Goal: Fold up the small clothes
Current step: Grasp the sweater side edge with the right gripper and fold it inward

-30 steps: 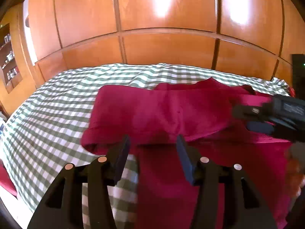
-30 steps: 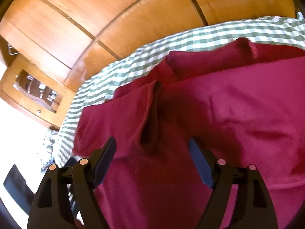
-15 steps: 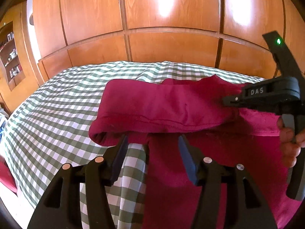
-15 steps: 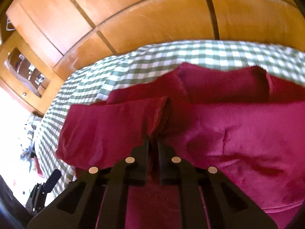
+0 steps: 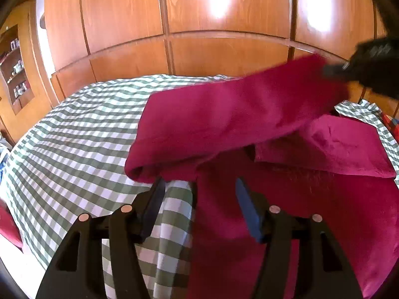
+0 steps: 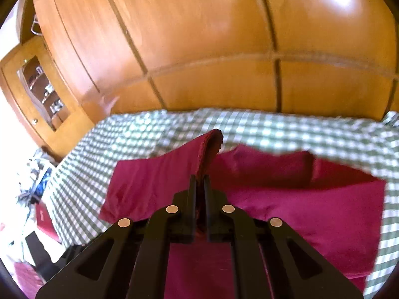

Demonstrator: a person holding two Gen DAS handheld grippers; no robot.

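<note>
A crimson garment (image 5: 286,199) lies on a bed covered with a green-and-white checked sheet (image 5: 74,149), and everything here is placed against that sheet.

The right gripper (image 6: 199,178) has its jaws pressed together on a raised ridge of the garment's cloth, which sticks up between and beyond the fingers (image 6: 192,186). In the left wrist view this gripper (image 5: 374,67) appears blurred at the upper right, above the sheet's far right corner, with one long sleeve-like part of the garment stretched up to it from the bed. The lower end of that lifted part hangs near the middle of the sheet, its open hem facing left.

The left gripper (image 5: 199,191) stands with its jaws apart, holding nothing. Its left finger (image 5: 153,206) is over bare checked sheet, while the right finger is over the garment's body, so the garment's left edge runs between them. Whether the tips touch the cloth cannot be told.

The rest of the garment lies flat on the right half of the sheet, with another folded flap (image 5: 331,144) resting on top toward the sheet's far right side.

Behind the sheet's far edge stands a wall of glossy wooden panels (image 5: 224,25). Beyond the sheet's left side there is a wooden cabinet (image 6: 42,92) with small items on its shelves, too small to identify.
</note>
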